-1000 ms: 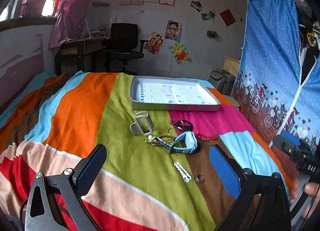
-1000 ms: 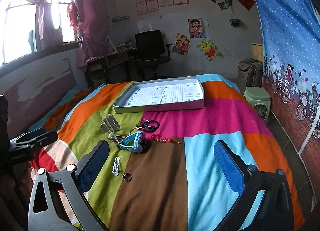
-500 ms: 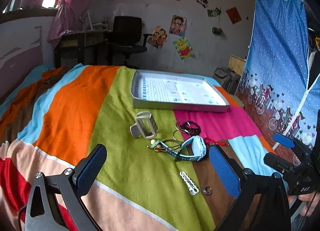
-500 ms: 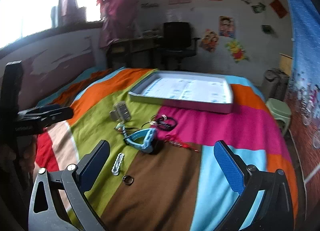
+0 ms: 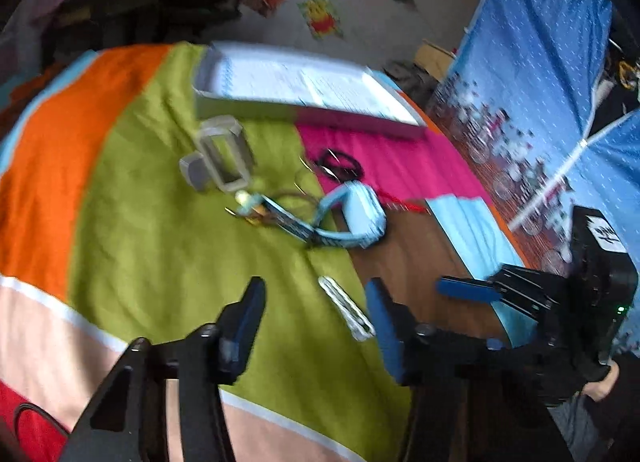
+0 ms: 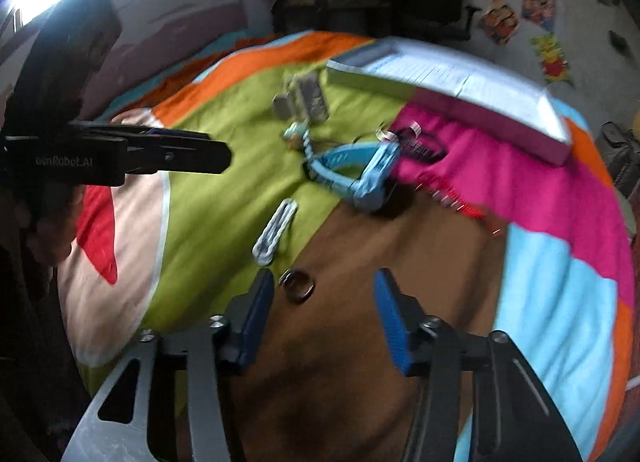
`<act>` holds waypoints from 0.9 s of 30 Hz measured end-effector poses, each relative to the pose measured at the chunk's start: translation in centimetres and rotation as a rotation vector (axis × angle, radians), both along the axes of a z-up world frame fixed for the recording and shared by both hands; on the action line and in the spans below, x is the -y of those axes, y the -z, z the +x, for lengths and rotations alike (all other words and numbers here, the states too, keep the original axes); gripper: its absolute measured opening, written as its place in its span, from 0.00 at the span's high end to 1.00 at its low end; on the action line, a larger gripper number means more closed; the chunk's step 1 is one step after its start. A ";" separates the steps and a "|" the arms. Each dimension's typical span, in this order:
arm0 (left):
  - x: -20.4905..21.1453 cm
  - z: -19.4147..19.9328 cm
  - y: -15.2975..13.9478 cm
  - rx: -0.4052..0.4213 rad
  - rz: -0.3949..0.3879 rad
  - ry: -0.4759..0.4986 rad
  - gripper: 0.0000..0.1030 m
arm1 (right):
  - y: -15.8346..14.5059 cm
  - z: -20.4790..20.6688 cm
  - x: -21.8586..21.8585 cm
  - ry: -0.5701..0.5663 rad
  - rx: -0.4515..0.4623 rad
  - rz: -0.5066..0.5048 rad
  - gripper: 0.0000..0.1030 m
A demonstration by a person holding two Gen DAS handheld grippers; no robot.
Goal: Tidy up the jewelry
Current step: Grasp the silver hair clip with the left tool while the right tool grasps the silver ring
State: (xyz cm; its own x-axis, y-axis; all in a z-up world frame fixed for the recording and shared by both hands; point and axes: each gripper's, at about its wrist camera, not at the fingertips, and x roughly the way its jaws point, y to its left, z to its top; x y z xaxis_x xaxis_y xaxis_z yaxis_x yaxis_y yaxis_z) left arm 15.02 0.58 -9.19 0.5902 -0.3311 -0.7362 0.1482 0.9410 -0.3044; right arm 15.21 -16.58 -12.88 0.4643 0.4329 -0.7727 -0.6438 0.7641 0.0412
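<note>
Jewelry lies scattered mid-bedspread on the striped, multicoloured blanket point(image 6: 224, 198): a small dark metal ring point(image 6: 298, 285) on the brown stripe, a white beaded clip point(image 6: 276, 232) on the green beside it, a light-blue wristwatch point(image 6: 360, 170) further toward the shallow white tray point(image 6: 452, 82) near the far edge. Right gripper point(image 6: 324, 314) hovers low, fingers apart, ring just off its left pad. Left gripper point(image 5: 316, 326) is spread too, the white clip between its pads.

"Robot.AI" on left claw point(image 6: 176, 152)

a striped bed point(image 6: 460, 262) carries a tray point(image 6: 448, 80), blue watch point(image 6: 360, 170), white clip point(image 6: 276, 232), ring point(image 6: 298, 286), grey buckle point(image 5: 218, 152) and black bands point(image 5: 340, 164).
</note>
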 end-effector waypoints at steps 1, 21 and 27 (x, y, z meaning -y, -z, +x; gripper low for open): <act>0.5 0.1 0.4 -0.016 -0.004 0.024 0.59 | 0.3 -0.1 -0.2 -0.008 -0.010 -0.004 0.56; 3.1 3.5 5.6 -0.237 -0.060 0.071 0.84 | 2.6 0.4 -2.1 -0.022 -0.019 -0.075 0.79; 3.2 3.5 5.7 -0.238 -0.089 0.063 0.91 | 2.5 0.6 -1.8 -0.005 -0.024 -0.052 0.83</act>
